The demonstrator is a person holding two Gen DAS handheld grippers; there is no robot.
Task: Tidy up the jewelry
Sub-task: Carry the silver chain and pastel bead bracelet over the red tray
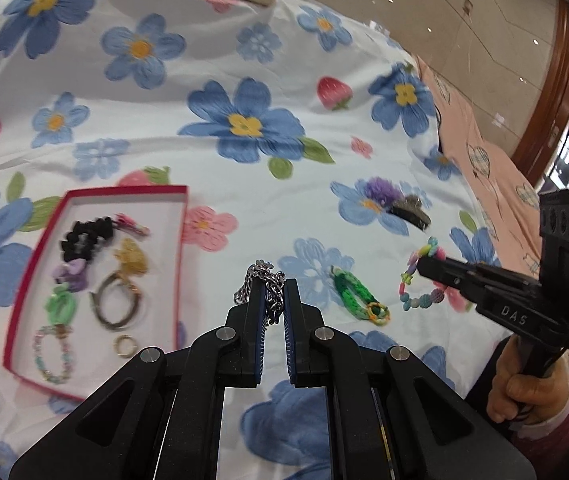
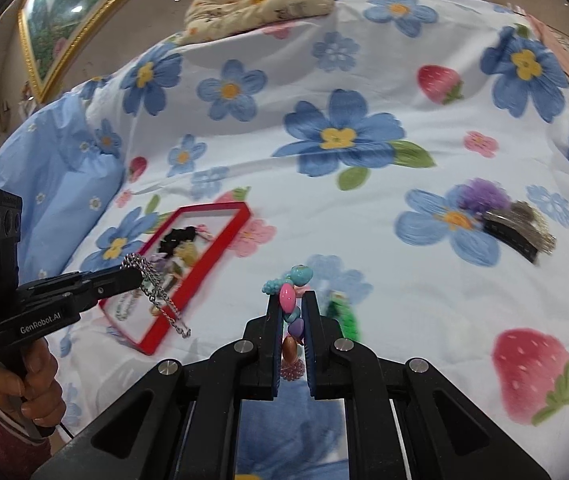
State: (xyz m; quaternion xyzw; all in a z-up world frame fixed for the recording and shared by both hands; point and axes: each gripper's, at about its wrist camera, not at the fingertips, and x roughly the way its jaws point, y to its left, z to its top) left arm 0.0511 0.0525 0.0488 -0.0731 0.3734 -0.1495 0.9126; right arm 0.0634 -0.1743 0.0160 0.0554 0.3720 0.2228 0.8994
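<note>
Your left gripper (image 1: 273, 286) is clamped narrow on a silver chain (image 1: 262, 284); links bunch above the tips and between the pads. In the right wrist view the chain (image 2: 156, 288) dangles from that gripper (image 2: 134, 276), hanging in front of the near right edge of the red tray (image 2: 204, 268).

Your right gripper (image 2: 292, 298) is closed on a colourful bead bracelet (image 2: 290, 308): teal beads poke out above the tips, with pink, purple and orange beads pinched between the pads. In the left wrist view the bracelet (image 1: 420, 280) loops at that gripper's tip (image 1: 422, 266); whether it is clear of the bedspread (image 1: 244, 184) cannot be told.

The red tray (image 1: 182, 248) lies on the bedspread, left of the left gripper. Inside: a black scrunchie (image 1: 84, 238), a gold ring (image 1: 125, 345), a pastel bead bracelet (image 1: 52, 354), a brown bangle (image 1: 118, 300).

Loose on the bedspread: a green woven band (image 1: 358, 296) between the two grippers, and a purple pompom clip (image 1: 396, 202) farther back right.
</note>
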